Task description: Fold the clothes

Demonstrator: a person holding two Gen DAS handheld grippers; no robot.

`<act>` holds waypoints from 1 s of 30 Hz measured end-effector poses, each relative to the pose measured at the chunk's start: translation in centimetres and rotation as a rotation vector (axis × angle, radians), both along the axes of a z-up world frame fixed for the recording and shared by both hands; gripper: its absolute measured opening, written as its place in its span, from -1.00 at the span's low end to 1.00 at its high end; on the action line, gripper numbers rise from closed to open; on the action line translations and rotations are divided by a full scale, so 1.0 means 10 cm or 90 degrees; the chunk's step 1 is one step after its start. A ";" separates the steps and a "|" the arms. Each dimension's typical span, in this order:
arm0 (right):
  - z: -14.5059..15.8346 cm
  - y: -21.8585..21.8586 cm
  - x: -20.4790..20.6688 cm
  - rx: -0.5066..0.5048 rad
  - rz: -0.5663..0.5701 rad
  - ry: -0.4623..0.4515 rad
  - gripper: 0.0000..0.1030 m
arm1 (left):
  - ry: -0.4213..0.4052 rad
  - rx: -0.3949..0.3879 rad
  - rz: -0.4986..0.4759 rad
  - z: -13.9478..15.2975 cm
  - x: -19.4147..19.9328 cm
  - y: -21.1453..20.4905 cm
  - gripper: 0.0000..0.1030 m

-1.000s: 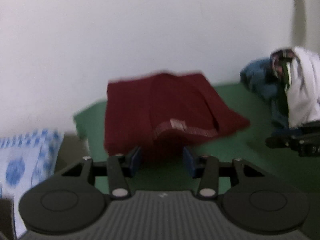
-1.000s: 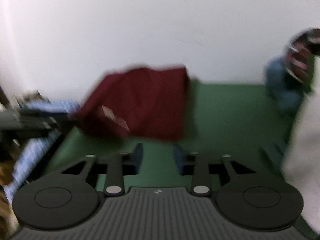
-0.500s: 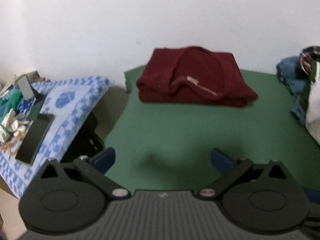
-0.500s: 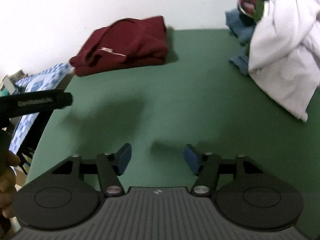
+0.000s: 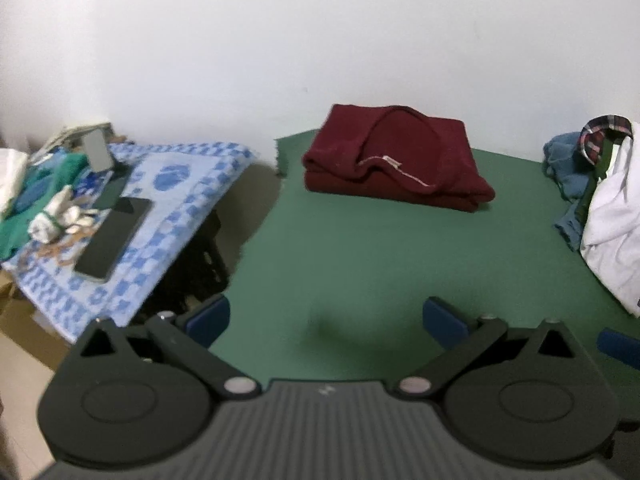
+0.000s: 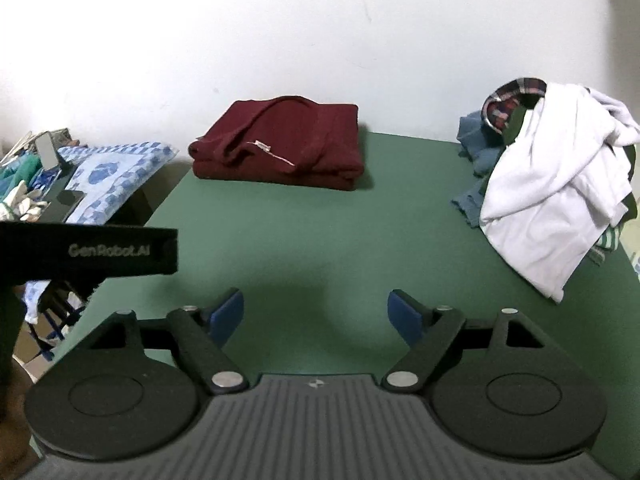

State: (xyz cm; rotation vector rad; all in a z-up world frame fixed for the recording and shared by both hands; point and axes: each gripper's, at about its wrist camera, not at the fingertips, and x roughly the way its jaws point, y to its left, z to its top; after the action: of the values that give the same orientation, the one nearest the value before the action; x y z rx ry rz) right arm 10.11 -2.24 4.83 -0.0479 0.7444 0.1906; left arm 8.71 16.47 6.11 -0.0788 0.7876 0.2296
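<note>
A folded maroon garment (image 5: pixel 396 160) (image 6: pixel 280 148) lies at the far edge of the green table (image 5: pixel 360 248) (image 6: pixel 320 232), against the wall. My left gripper (image 5: pixel 326 316) is open and empty, hanging above the table's near left part, well short of the garment. My right gripper (image 6: pixel 316 308) has its jaws opening with nothing between them, also well back from the garment. The left gripper's black body (image 6: pixel 88 250) shows at the left of the right wrist view. A heap of unfolded clothes sits at the right: a white garment (image 6: pixel 552 192) (image 5: pixel 612 224), a plaid shirt (image 6: pixel 508 100) and a blue piece (image 6: pixel 476 140).
Left of the table stands a lower surface under a blue-and-white patterned cloth (image 5: pixel 180 184), with a dark phone (image 5: pixel 114 236), white gloves (image 5: pixel 56 216) and green fabric (image 5: pixel 24 184) on it. A white wall (image 5: pixel 320 40) closes the back. A gap separates the two surfaces.
Both grippers have let go of the maroon garment, opened wide and drawn back and up from it. The garment now rests folded at the far edge.
</note>
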 end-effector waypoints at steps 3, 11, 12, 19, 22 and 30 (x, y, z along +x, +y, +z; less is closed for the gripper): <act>0.08 -0.07 -0.03 0.021 0.037 0.027 0.59 | -0.008 -0.009 0.009 0.11 -0.16 -0.03 0.99; 0.12 -0.32 -0.21 0.070 0.062 0.039 0.59 | -0.018 0.018 0.061 0.21 -0.53 -0.27 0.99; 0.12 -0.33 -0.23 0.069 0.063 0.037 0.59 | -0.018 0.023 0.067 0.20 -0.58 -0.31 0.99; 0.10 -0.34 -0.34 0.070 0.065 0.049 0.59 | 0.000 0.030 0.067 0.17 -0.70 -0.38 0.99; 0.15 -0.33 -0.35 0.065 0.047 0.034 0.59 | -0.009 0.038 0.046 0.20 -0.66 -0.36 0.99; 0.14 -0.13 -0.34 0.065 -0.035 0.037 0.59 | -0.021 0.066 -0.007 0.28 -0.57 -0.02 0.99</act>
State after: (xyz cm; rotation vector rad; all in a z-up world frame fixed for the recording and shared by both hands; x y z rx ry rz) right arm 6.67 -3.50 6.23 0.0761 0.7924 0.1773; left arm 2.99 16.30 8.94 0.0194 0.7413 0.2581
